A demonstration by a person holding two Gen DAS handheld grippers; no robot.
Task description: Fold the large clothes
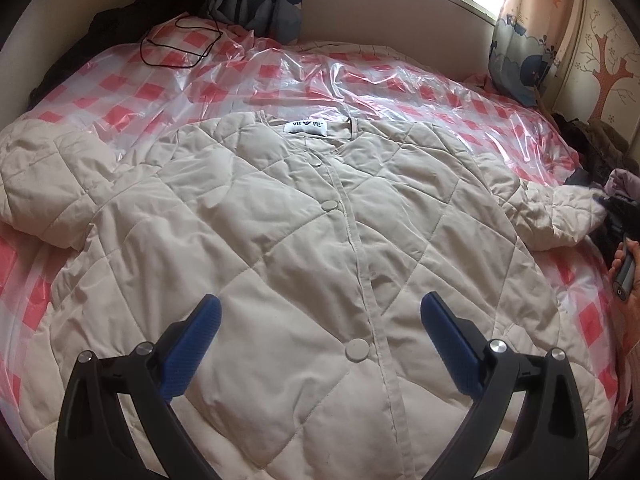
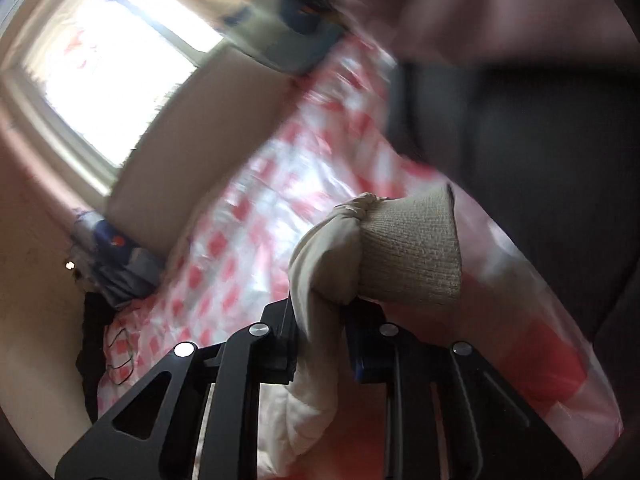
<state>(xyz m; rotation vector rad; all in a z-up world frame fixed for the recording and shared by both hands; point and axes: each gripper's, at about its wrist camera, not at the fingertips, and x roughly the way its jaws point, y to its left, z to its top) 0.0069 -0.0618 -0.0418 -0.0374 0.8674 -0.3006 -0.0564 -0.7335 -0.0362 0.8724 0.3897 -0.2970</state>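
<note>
A cream quilted jacket lies face up and buttoned on the bed, collar toward the far side, both sleeves spread out. My left gripper hovers open above the jacket's lower front, its blue pads wide apart. My right gripper is shut on the jacket's right sleeve just behind the ribbed cuff and holds it lifted. In the left wrist view the right gripper is at the far right edge by the sleeve end.
The bed has a red-and-white checked cover under clear plastic sheeting. A black cable lies at the far left. Dark clothes are piled at the right edge. A headboard, window and curtains stand behind.
</note>
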